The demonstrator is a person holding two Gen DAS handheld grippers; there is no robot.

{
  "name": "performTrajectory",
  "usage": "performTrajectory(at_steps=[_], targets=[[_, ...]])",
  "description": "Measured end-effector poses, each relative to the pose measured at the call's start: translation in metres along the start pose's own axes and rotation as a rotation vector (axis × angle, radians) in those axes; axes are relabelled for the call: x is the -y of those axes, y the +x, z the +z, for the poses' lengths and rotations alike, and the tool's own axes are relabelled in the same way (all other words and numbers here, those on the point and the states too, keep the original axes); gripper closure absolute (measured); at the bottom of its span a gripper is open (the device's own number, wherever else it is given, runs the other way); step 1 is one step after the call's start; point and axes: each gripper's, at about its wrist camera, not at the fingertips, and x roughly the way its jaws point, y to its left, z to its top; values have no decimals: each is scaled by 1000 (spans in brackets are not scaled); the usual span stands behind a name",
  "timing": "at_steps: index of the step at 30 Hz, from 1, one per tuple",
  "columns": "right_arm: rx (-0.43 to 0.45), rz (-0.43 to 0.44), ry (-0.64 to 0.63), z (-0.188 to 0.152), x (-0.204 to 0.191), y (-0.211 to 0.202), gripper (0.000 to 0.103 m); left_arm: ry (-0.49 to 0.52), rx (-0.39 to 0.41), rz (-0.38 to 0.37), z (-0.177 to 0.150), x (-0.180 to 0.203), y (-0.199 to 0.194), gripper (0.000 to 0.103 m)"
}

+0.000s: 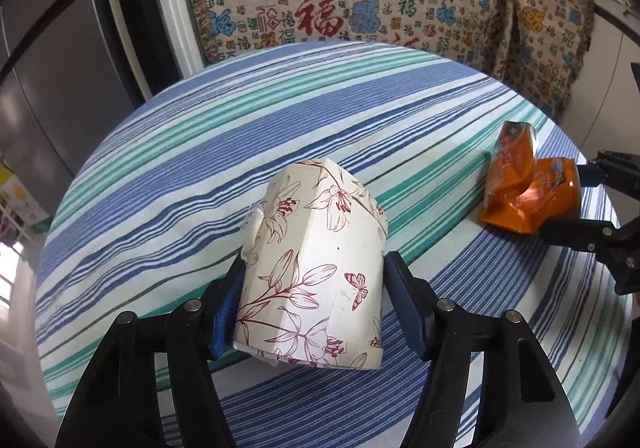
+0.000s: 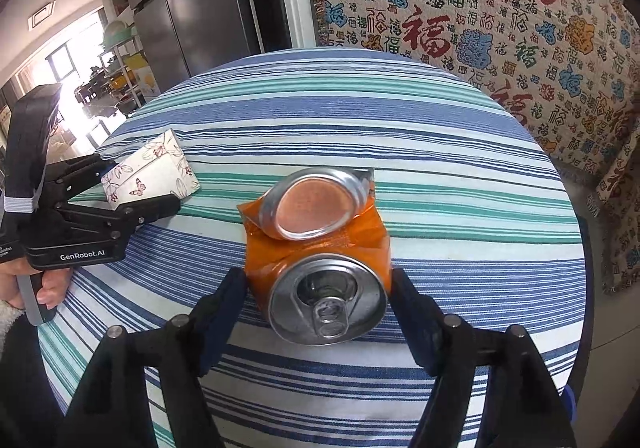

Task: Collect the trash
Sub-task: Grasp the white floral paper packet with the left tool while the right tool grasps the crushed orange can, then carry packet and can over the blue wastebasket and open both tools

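A flattened white paper cup (image 1: 320, 232) with a red flower print lies on the striped tablecloth (image 1: 280, 107). My left gripper (image 1: 315, 258) is shut on it, one blue pad against each side. In the right wrist view the same cup (image 2: 160, 163) sits at the left in the left gripper (image 2: 140, 187). A crushed orange drink can (image 2: 316, 248), bent double with its silver top facing me, lies mid-table. My right gripper (image 2: 318, 276) is shut on it, its pads touching both orange sides. The left wrist view shows this can (image 1: 520, 183) at the right in the right gripper (image 1: 568, 199).
The round table (image 2: 440, 167) ends a short way behind both items. Past it hangs a patterned blanket (image 2: 500, 27) over furniture. A dark fridge (image 2: 192, 7) stands at the back left. A hand (image 2: 44, 288) holds the left gripper's handle.
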Motion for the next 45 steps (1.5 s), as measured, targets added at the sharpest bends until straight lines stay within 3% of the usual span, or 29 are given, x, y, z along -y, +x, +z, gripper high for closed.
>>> performTrajectory(at_steps=[10,24,35,45], targets=[[27,-25,11,-2,3,-22,29,21,38,-3,6,15,-11,36],[60,-98,88,-17,37,-75,29,18,60,-196,28,56,-34,36],[105,-208,188,-43,95,-137,29,79,72,-323,54,134,-57,36],[140,-356,359,-95,168,-205,29,174,96,-469,83,243,-73,36]])
